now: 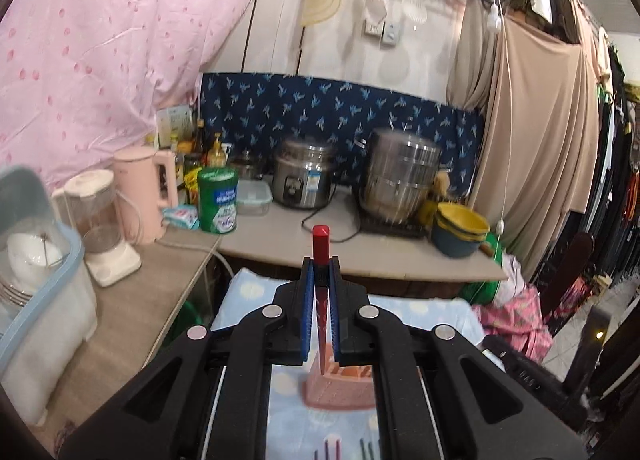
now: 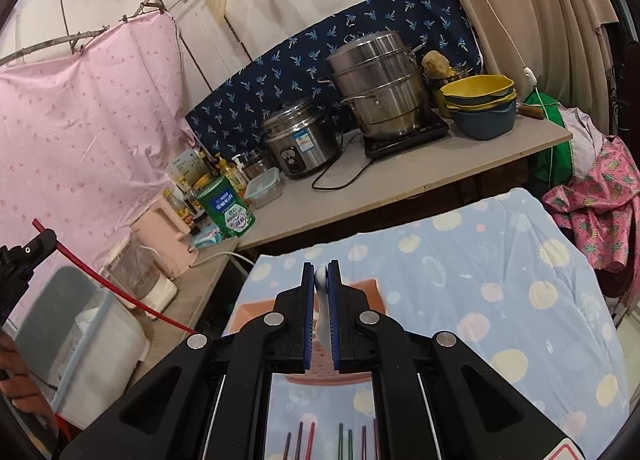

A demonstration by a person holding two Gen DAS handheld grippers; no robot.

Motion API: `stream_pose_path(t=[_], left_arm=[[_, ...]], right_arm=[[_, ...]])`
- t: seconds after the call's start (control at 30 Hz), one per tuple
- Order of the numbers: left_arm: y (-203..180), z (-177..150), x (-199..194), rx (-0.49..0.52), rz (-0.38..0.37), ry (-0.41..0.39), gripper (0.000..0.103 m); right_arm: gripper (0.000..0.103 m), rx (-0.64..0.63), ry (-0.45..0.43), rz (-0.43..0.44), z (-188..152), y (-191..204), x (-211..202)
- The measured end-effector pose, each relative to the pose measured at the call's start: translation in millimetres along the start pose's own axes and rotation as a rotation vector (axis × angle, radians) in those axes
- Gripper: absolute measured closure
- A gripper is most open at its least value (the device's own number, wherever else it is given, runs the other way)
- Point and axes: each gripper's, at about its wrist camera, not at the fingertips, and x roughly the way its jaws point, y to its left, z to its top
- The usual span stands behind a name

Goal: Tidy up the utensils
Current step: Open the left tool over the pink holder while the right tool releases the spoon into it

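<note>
My left gripper (image 1: 320, 266) is shut on a red chopstick (image 1: 321, 244), held upright with its tip pointing down over a pink utensil holder (image 1: 340, 384) on the blue spotted cloth. In the right wrist view the left gripper (image 2: 42, 240) shows at the far left with the red chopstick (image 2: 120, 296) slanting down. My right gripper (image 2: 321, 272) is shut on a white spoon (image 2: 321, 300), above the pink holder (image 2: 360, 288). Several coloured chopsticks (image 2: 344, 440) lie on the cloth near the bottom edge.
A counter (image 2: 400, 175) behind holds a rice cooker (image 2: 298, 141), steel steamer pot (image 2: 378, 83), stacked bowls (image 2: 480, 103) and a green can (image 2: 228, 207). A pink kettle (image 1: 144, 191), blender (image 1: 100, 227) and dish box (image 1: 36, 280) stand at left. Clothes hang at right.
</note>
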Motion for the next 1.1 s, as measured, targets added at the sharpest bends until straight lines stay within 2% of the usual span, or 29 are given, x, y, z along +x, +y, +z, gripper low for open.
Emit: stream_pose_path(t=[0.17,0.47,0.57,0.67,0.7,0.73,0.77,0.8,0.83,1.1], left_arm=[[-10,10,23,0.007,-0.004,-0.013,0.096],[3,-42,95,0.002,0.028,0.162,0.096],[8,-54,108,-0.004,0.032,0.198,0.096],[8,-61,112,-0.003,0.042,0.216,0.094],[8,-63,111,0.0,0.045,0.218,0.091],[8,-64,110,0.003,0.059,0.219,0.08],[9,-66,109,0.006,0.072,0.218,0.065],[10,-67,106,0.007,0.083,0.214,0.059],[11,-68,102,0.007,0.091,0.207,0.052],[24,-90,66,-0.002,0.102,0.221,0.047]], right_arm=[[0.096,-0.017,-0.002,-0.009,13,4,27],[0.096,0.015,0.113,-0.073,-13,-21,77],[0.095,0.017,0.134,-0.081,-18,-26,85],[0.09,0.01,0.109,-0.101,-20,-26,80],[0.088,-0.001,0.103,-0.11,-21,-24,78],[0.085,-0.008,0.095,-0.113,-21,-23,74],[0.076,-0.012,0.086,-0.117,-21,-22,70],[0.07,-0.011,0.075,-0.119,-21,-21,65],[0.069,-0.014,0.066,-0.119,-22,-20,58],[0.061,-0.039,0.031,-0.112,-42,-12,5]])
